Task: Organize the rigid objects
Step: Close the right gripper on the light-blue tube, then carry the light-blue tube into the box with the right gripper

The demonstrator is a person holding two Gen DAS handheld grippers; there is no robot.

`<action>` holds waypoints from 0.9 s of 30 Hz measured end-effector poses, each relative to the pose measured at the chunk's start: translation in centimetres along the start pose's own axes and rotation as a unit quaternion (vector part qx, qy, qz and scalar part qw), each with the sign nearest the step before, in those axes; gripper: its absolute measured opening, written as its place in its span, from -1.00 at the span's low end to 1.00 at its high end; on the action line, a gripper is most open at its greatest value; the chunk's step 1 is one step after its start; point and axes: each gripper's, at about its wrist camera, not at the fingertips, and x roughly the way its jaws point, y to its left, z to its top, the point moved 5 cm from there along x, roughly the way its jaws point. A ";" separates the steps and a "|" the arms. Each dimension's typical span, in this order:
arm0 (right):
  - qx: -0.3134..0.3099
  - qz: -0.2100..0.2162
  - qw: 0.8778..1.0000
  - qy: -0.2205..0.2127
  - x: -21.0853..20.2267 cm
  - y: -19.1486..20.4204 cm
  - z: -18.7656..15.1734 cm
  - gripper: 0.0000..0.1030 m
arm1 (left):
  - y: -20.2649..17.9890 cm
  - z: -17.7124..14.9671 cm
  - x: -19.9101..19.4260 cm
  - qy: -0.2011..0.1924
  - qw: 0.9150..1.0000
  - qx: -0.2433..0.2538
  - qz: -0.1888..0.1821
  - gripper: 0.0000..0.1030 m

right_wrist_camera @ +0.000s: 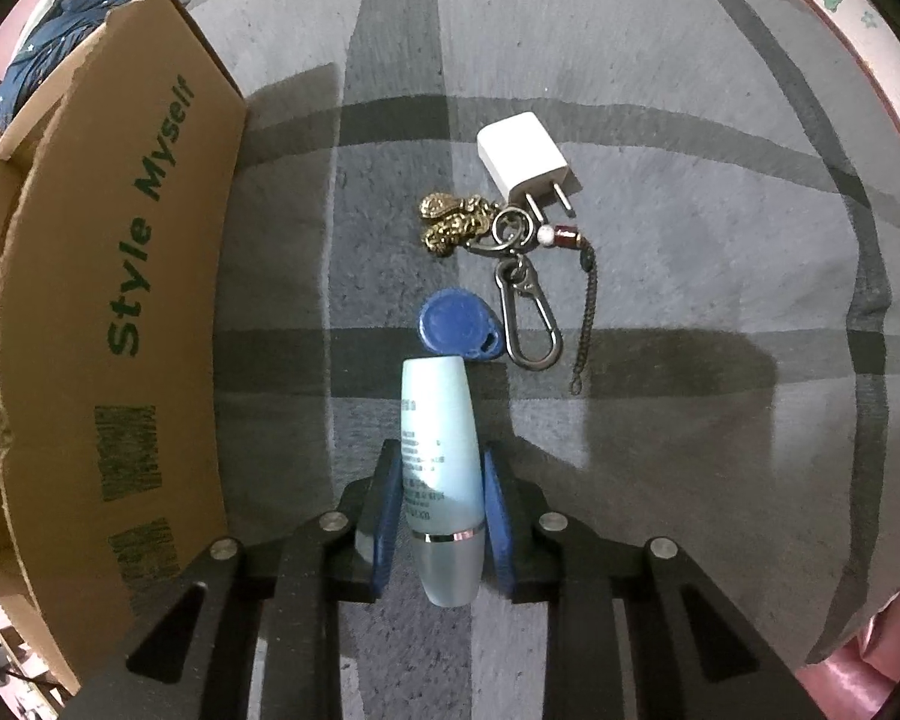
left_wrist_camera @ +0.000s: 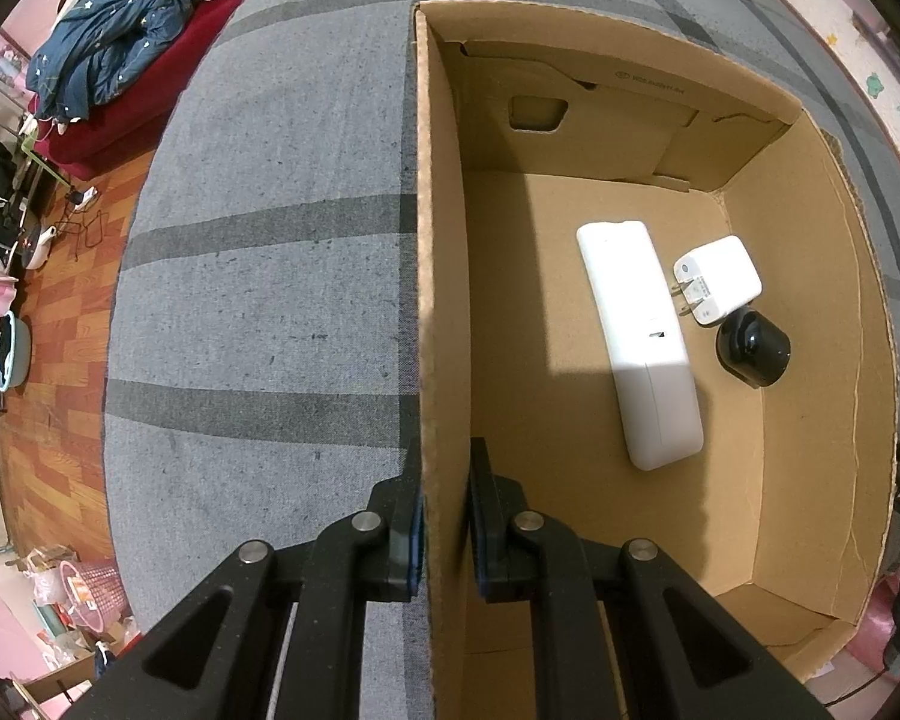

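item: pale blue bottle, between right gripper fingers, closed on it above the bed. left gripper clamps cardboard box wall. risk: smooth tapered body slipping out before reaching the box.

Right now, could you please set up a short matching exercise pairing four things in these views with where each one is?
Things:
1. white remote
2. pale blue bottle
3. cardboard box wall
4. blue key fob

Places:
A. between the right hand-held gripper's fingers
B. lying on the grey plaid cloth
C. on the box floor
D. between the left hand-held gripper's fingers

Pairs: 1-C, 2-A, 3-D, 4-B
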 end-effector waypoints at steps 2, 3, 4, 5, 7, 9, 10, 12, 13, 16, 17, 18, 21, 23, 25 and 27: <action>0.001 -0.001 1.000 -0.001 -0.8 0.1 0.0 -0.47 | 0.0 0.0 0.0 0.000 1.000 0.001 0.001 -0.76; 0.002 -0.002 1.000 -0.003 -1.1 0.1 0.1 -0.47 | -0.1 0.0 0.0 0.000 1.000 0.001 0.000 -0.76; 0.002 -0.002 1.000 -0.005 -1.3 0.1 0.2 -0.47 | -0.1 0.0 0.0 0.000 1.000 0.001 0.000 -0.76; 0.001 -0.003 1.000 -0.007 -1.7 0.1 0.3 -0.47 | -0.1 0.0 0.0 0.000 1.000 0.000 -0.001 -0.76; 0.000 -0.003 1.000 -0.012 -2.6 0.2 0.4 -0.47 | 0.0 0.0 0.0 0.000 1.000 0.000 -0.001 -0.76; -0.002 -0.005 1.000 -0.018 -3.6 0.4 0.5 -0.47 | 0.0 0.0 0.0 0.000 1.000 0.001 -0.001 -0.76; -0.002 -0.005 1.000 -0.020 -4.1 0.4 0.5 -0.47 | 0.0 0.0 0.0 0.000 1.000 0.002 -0.001 -0.76; -0.002 -0.005 1.000 -0.026 -5.2 0.6 0.6 -0.47 | -0.1 0.0 0.0 0.000 1.000 0.002 -0.001 -0.76; -0.003 -0.006 1.000 -0.028 -5.7 0.6 0.8 -0.47 | -0.1 0.0 0.0 0.001 1.000 0.003 -0.001 -0.76; -0.005 -0.007 0.999 -0.036 -7.3 1.0 1.3 -0.47 | -0.1 0.0 0.0 0.001 1.000 0.003 -0.001 -0.76; -0.006 -0.007 0.999 -0.038 -7.7 1.2 1.4 -0.47 | -0.1 0.0 0.0 0.001 1.000 0.004 -0.001 -0.76; -0.007 -0.005 0.999 -0.041 -8.1 1.4 1.5 -0.47 | -0.1 0.0 0.0 0.001 1.000 0.004 -0.001 -0.76; -0.010 -0.002 0.999 -0.048 -9.0 2.1 1.8 -0.47 | -0.2 0.0 0.0 0.001 1.000 0.003 -0.002 -0.76; -0.015 -0.002 0.999 -0.053 -9.8 2.4 2.1 -0.47 | -0.2 0.0 0.0 0.000 1.000 0.003 -0.002 -0.76; -0.019 -0.001 0.998 -0.059 -10.5 2.8 2.4 -0.47 | -0.2 0.1 0.0 0.001 1.000 0.002 -0.002 -0.76; -0.024 0.000 0.998 -0.063 -11.2 3.7 2.3 -0.47 | -0.2 0.1 0.0 0.001 1.000 0.003 -0.002 -0.76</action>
